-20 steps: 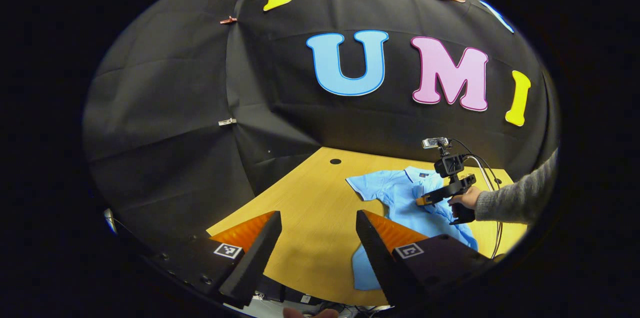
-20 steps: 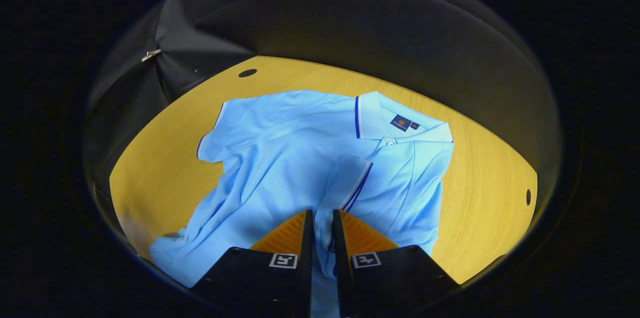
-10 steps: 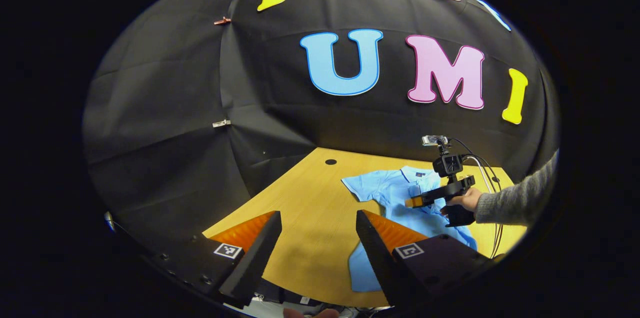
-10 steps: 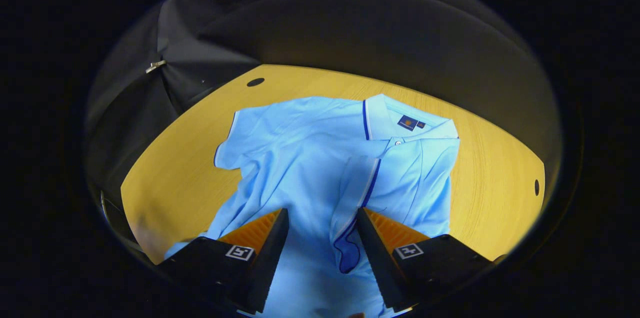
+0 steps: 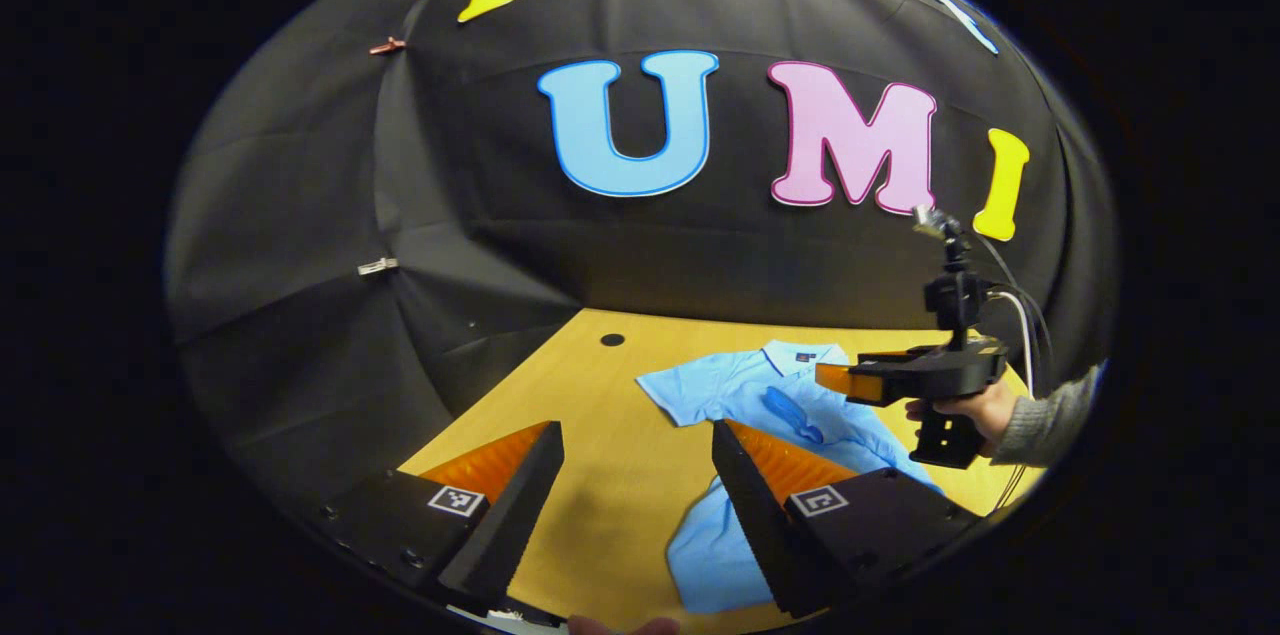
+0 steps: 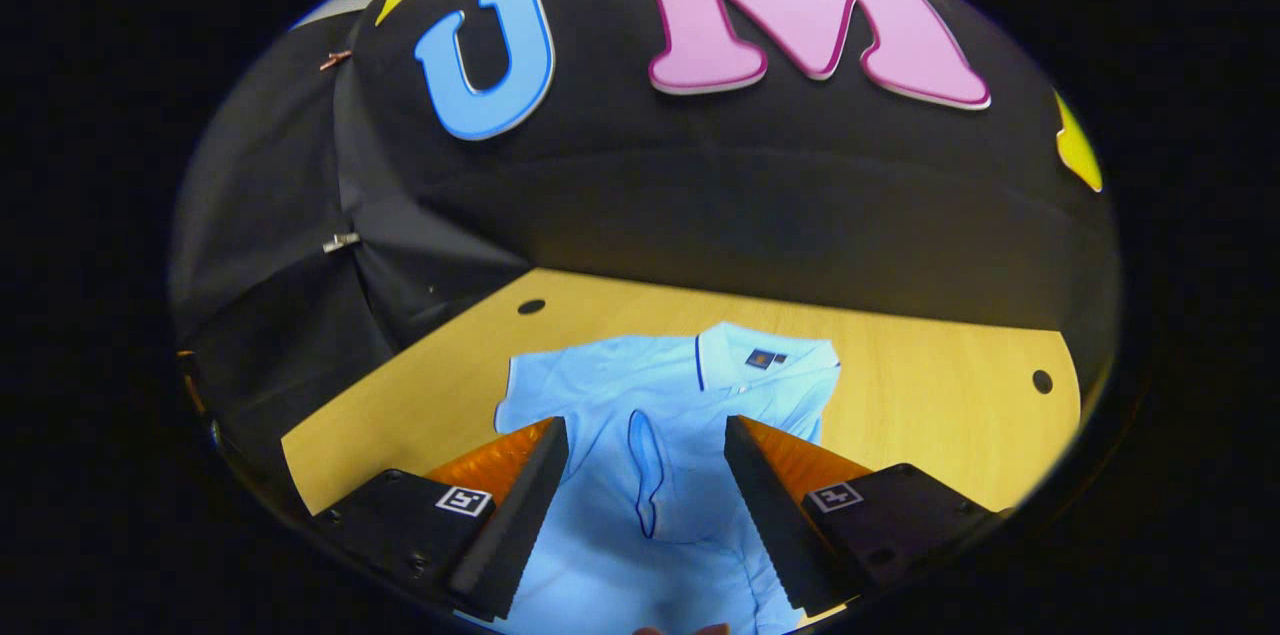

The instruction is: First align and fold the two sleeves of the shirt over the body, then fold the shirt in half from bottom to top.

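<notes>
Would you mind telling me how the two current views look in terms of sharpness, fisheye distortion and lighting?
Left gripper view: sharp overall, the table edge bowed by the fisheye, the shirt evenly lit, the right gripper crisp, no motion smear. Right gripper view: also sharp, the table's far edge curved, the shirt's collar clear, soft even light with no glare; the wall above falls dark.

soft cloth shirt, matt wood table — smooth

Left gripper, bottom of left gripper view: black body, wedge fingers with serrated inner edges, ribbed outer faces, a square black-and-white tag on each; right gripper in right gripper view alike; at right of left gripper view, right gripper with stalk-mounted camera, looping cables, grey knit sleeve.
</notes>
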Demonstrator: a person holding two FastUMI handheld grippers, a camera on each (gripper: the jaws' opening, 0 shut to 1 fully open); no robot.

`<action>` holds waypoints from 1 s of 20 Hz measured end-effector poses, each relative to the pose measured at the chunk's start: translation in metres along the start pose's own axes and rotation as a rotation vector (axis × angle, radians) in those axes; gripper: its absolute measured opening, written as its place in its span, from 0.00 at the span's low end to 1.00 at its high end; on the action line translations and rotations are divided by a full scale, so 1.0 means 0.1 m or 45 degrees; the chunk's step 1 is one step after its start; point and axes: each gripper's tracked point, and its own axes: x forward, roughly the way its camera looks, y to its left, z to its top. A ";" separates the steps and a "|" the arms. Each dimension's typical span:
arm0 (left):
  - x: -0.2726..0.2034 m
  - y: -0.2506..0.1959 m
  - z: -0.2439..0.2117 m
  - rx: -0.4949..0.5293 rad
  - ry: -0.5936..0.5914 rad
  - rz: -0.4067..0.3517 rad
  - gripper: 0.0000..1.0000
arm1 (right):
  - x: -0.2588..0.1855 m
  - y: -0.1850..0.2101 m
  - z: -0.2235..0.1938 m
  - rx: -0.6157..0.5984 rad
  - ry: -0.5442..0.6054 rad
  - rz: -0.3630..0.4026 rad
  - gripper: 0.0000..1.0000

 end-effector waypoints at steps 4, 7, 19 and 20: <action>0.57 -0.34 0.08 0.038 0.027 -0.157 0.95 | -0.60 -0.10 0.36 0.032 -0.120 -0.019 0.98; 1.09 -0.49 0.10 0.042 0.047 -0.198 0.95 | -1.09 -0.26 0.44 0.021 -0.169 -0.057 0.98; 3.08 -0.35 -0.60 -0.006 0.347 -0.002 0.95 | -1.96 -0.77 -0.17 0.084 -0.078 -0.221 0.98; 3.17 -0.31 -0.71 -0.018 0.380 0.019 0.95 | -1.99 -0.80 -0.18 0.084 -0.072 -0.227 0.98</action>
